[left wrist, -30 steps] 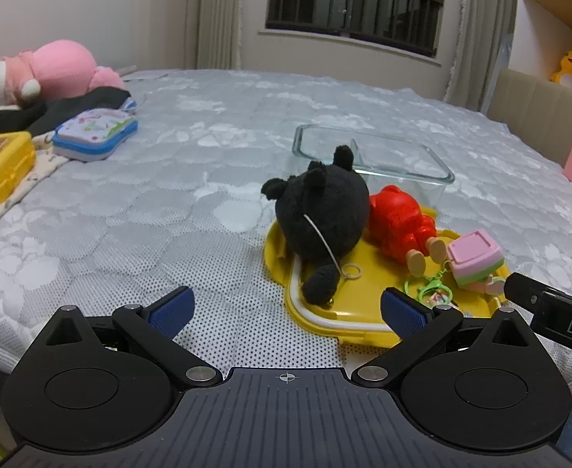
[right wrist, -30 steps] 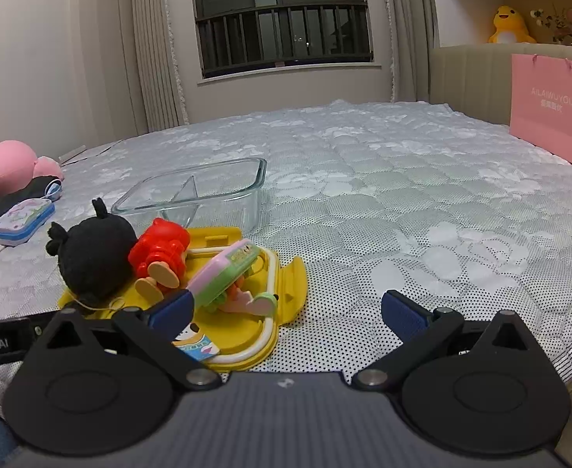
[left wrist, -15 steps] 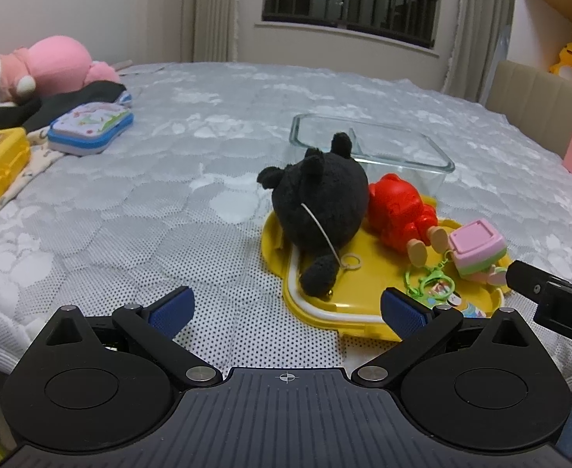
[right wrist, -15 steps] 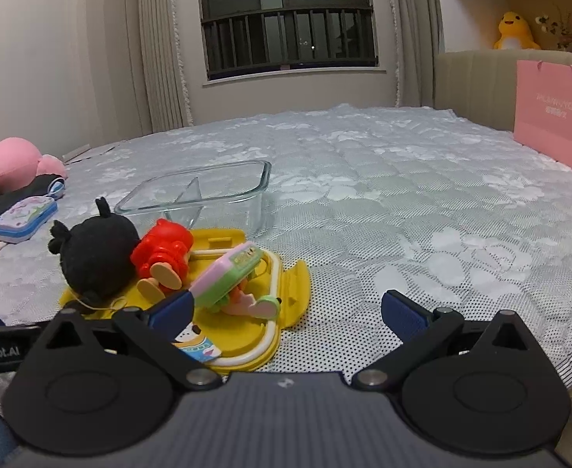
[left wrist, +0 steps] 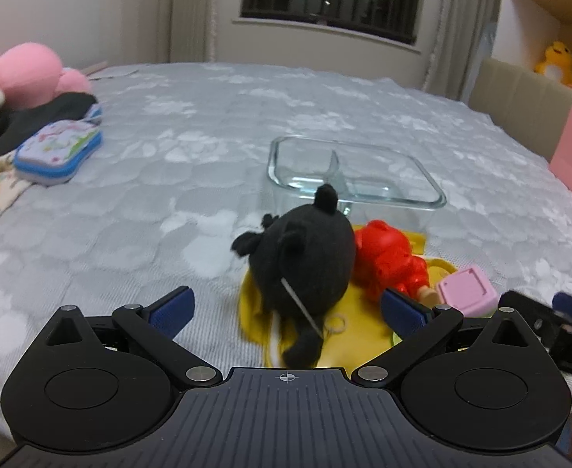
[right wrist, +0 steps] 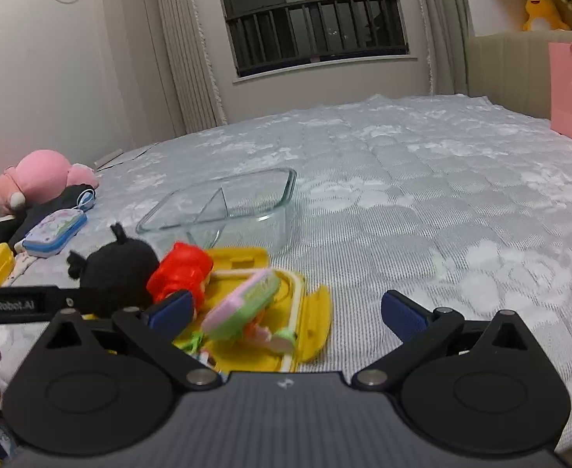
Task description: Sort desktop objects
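Both grippers are hovering low at the near edge of the bed (left wrist: 325,117), fingers spread wide and holding nothing: the left gripper (left wrist: 284,308) is lining up on the black plush (left wrist: 305,257), and the right gripper (right wrist: 284,308) is pointing mostly at bare mattress w/ its left finger overlapping the toys. The toys are sitting piled on a yellow lid (right wrist: 309,312) near the bed's front edge: the black plush is leaning against the red figure (left wrist: 391,257), w/ the pink-green toy (right wrist: 243,304) and a small green keychain (right wrist: 194,341) lying beside them. The glass container (left wrist: 352,171) is standing just behind the lid, toward the bed's middle; it is divided into 2 compartments and both are looking empty, so nothing is sorted into it now. Judging from that, a pick off the lid is probably what is coming. To do it well, the fingers should be closing around the plush body, not its thin cord & ring (left wrist: 334,323), which could be snagging; approaching from above is avoiding a knock to the red figure touching it. The lid is light and may be sliding on the quilted cover, so lifting straight up is safer.
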Available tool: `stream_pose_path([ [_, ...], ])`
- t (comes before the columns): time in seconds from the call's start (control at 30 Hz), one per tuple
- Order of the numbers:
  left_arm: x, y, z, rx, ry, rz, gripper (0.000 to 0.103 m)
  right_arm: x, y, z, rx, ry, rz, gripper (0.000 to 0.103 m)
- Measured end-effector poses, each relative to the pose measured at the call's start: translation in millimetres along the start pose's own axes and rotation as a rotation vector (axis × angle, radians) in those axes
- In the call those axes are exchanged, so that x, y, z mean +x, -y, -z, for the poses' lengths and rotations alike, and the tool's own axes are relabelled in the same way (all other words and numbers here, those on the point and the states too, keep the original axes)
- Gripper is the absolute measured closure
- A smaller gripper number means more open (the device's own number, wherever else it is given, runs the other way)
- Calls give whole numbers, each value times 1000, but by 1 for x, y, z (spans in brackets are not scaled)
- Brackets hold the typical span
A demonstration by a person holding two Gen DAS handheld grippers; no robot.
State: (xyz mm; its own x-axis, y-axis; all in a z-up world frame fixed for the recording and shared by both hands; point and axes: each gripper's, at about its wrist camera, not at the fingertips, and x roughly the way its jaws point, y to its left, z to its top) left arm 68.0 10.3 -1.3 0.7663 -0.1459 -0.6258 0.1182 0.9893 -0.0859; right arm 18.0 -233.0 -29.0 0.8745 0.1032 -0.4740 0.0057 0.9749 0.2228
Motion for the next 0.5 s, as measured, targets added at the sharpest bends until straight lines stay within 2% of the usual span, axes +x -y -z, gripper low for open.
stream_pose_path([
  [0.17,15,-3,-4,-2,-35,-3,0,7,7,-10,19,45,62,0],
  [0.27,23,-5,-5,-6,-57,-4,0,10,11,-11,41,43,57,0],
  [0.4,23,-9,-1,-11,-87,-18,0,18,12,-14,74,-19,-1,2],
  [0.5,24,-12,1,-26,-105,-21,0,26,7,-17,77,-98,-45,15],
])
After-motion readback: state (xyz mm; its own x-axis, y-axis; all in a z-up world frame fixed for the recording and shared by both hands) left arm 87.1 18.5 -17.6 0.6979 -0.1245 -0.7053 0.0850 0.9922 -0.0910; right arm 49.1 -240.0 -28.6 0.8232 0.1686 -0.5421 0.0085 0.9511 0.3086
